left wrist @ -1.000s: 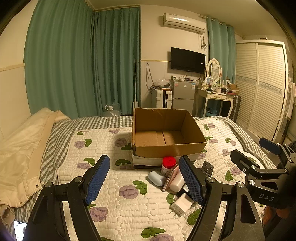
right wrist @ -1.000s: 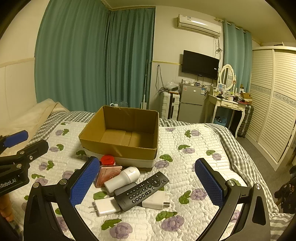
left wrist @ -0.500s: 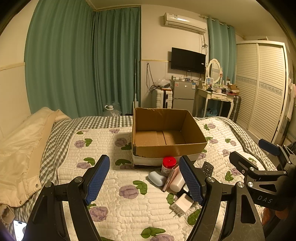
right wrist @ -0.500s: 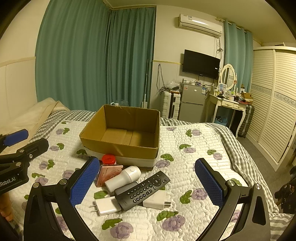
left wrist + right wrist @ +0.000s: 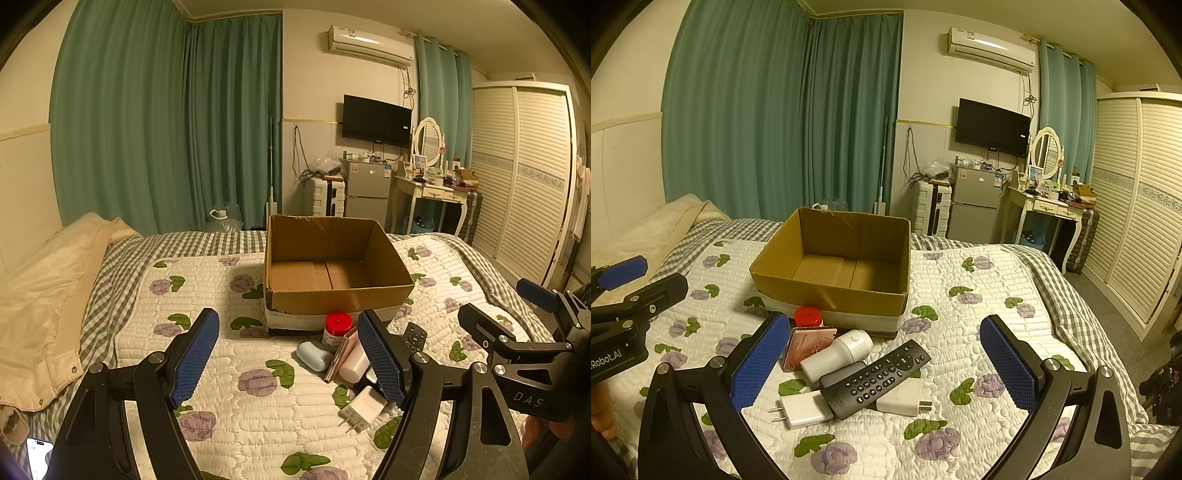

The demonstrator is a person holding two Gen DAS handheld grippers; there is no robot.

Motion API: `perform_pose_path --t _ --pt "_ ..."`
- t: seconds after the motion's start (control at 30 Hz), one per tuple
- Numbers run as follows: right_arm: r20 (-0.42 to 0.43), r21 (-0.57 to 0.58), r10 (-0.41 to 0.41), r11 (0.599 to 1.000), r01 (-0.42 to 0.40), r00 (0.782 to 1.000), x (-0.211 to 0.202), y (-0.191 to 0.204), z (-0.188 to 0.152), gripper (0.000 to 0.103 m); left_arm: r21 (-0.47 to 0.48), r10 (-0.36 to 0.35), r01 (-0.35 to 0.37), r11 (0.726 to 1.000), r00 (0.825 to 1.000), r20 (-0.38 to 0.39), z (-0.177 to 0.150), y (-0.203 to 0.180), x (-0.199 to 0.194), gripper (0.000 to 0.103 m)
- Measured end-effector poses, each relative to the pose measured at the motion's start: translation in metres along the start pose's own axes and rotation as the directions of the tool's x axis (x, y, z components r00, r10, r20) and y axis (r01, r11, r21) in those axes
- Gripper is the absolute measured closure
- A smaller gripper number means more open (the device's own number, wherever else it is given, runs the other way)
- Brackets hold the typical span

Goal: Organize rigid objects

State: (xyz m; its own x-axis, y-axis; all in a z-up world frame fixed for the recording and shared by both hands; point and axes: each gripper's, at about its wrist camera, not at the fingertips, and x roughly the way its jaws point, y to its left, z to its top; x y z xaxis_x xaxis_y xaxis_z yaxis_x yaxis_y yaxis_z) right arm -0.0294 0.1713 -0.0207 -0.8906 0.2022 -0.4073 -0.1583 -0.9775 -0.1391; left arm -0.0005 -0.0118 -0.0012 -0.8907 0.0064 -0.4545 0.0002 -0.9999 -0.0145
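An empty cardboard box (image 5: pixel 831 291) (image 5: pixel 332 299) stands on the bed. In front of it lies a pile: a red-capped bottle (image 5: pixel 808 316) (image 5: pixel 337 328), a pink case (image 5: pixel 809 347), a white cylinder (image 5: pixel 838 354), a black remote (image 5: pixel 875 374), two white chargers (image 5: pixel 803 410) (image 5: pixel 901 398) and a pale blue case (image 5: pixel 314 355). My left gripper (image 5: pixel 288 354) is open and empty, left of the pile. My right gripper (image 5: pixel 882 365) is open and empty, with the pile between its fingers.
The quilted floral bedspread (image 5: pixel 979 332) covers the bed. A cream duvet (image 5: pixel 40 295) lies at the left. A phone (image 5: pixel 37 456) lies at the bed's near left corner. A fridge, dressing table and wardrobe stand beyond the bed.
Both grippers have shifted very slightly; the right gripper eased a little forward toward the pile. Nothing on the bed has moved.
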Motion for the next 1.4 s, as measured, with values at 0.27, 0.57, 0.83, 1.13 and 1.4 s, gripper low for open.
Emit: perform_pose_path --t 0.27,0.57,0.83,1.13,1.4 --pt "0.003 -0.008 -0.027 1.0 0.027 1.0 -0.005 -0.005 0.005 0.0 0.002 -0.001 0.001 1.0 1.0 0.008 0.002 -0.003 -0.002 0.023" --pt "-0.093 0.014 -0.078 0.997 0.08 0.993 0.019 -0.029 -0.013 0.0 -0.001 -0.044 0.044 0.999 0.988 -0.148 -0.028 -0.029 0.047 0.023" --pt "-0.219 0.037 -0.082 0.995 0.093 0.972 0.053 -0.043 -0.034 0.0 0.149 -0.09 0.149 0.978 0.935 -0.343 -0.083 -0.076 0.099 0.025" --pt "-0.322 0.073 -0.09 0.99 0.12 0.942 0.076 -0.054 -0.049 0.0 0.158 -0.157 0.252 0.955 0.877 -0.454 -0.099 -0.092 0.13 0.034" --pt "-0.346 0.061 -0.087 0.991 0.115 0.934 0.084 -0.047 -0.051 0.0 0.115 -0.167 0.242 0.963 0.877 -0.451 -0.094 -0.08 0.121 0.059"
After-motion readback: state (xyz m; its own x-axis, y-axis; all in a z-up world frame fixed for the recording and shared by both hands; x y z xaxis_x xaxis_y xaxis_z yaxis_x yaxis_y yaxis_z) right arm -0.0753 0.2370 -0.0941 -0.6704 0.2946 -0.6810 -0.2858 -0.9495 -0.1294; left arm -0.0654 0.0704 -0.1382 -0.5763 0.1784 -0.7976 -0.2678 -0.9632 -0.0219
